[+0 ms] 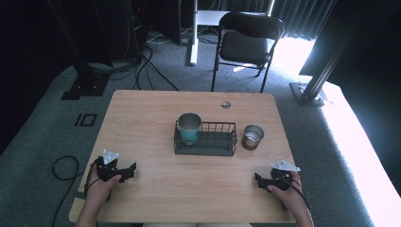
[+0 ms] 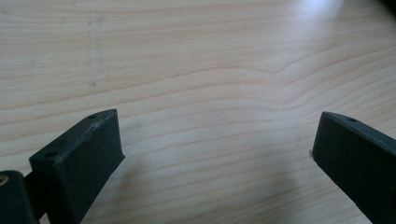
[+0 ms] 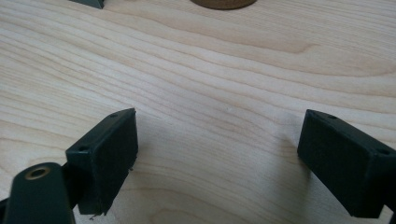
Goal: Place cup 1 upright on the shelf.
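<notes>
A teal metal cup (image 1: 189, 128) stands upright in the left end of a black wire basket (image 1: 215, 140) at the middle of the wooden table (image 1: 156, 109). A brown metal cup (image 1: 252, 137) stands on the table just right of the basket; its base (image 3: 224, 3) shows at the top edge of the right gripper view. My left gripper (image 1: 131, 171) rests near the front left edge, jaws wide apart over bare wood (image 2: 215, 135). My right gripper (image 1: 259, 180) rests near the front right edge, open too, with nothing between its jaws (image 3: 217, 144).
A black chair (image 1: 247, 40) stands beyond the table's far edge. A small round hole (image 1: 226, 104) sits in the tabletop near the far side. Cables (image 1: 64, 168) lie on the carpet at the left. A black frame post (image 1: 326, 71) rises at the right.
</notes>
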Demonstrator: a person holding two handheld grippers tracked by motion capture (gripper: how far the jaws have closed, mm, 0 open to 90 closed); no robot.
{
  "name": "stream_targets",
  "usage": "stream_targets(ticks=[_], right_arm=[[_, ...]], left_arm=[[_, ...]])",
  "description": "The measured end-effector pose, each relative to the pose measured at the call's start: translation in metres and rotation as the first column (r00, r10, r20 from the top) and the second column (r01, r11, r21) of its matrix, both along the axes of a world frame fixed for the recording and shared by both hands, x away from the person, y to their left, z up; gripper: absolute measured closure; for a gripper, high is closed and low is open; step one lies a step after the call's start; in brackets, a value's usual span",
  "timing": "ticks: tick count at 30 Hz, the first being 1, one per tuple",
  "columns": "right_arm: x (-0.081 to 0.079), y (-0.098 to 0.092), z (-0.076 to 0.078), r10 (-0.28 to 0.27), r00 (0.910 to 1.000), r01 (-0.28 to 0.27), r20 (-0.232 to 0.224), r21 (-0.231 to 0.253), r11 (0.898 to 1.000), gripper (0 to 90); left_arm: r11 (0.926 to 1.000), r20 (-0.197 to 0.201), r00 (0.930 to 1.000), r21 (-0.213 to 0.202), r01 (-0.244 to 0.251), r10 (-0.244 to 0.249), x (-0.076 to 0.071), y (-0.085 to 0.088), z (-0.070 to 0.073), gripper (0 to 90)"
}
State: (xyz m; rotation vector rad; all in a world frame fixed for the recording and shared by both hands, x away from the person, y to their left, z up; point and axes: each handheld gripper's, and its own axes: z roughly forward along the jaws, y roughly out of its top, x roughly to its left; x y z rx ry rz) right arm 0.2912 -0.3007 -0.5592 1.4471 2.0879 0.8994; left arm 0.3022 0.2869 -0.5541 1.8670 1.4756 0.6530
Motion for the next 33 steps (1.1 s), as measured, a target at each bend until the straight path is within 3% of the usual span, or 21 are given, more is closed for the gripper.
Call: stream_targets(ticks=[5,9,11,33], right_arm=[[0.0,0.0,0.0,0.0,1.0,0.0,0.0,0.0,1.0,11.8],[0.0001,-0.0001,0.0,0.0,1.0,0.0,0.0,0.001,1.0,11.7],[0.0001,-0.0001,0.0,0.0,1.0,0.0,0.0,0.001,1.0,11.7],[0.0005,-0.0001,0.0,0.004,1.0,-0.004,-0.002,0.0,1.0,11.3]], left_arm=[[0.9999,-0.015,0.9998,0.009,-0.014,0.014,-0.001,0.0041,-0.0005,2.4],[0.9996,-0.078,0.9969,0.026,-0.008,0.01,-0.0008,0.0048,-0.0029,2.4],[0.9993,-0.085,0.9963,0.036,-0.006,0.009,-0.0006,0.0043,-0.003,2.4],[0.9988,-0.085,0.9962,0.047,-0.012,0.016,0.002,0.0021,-0.0033,2.2]])
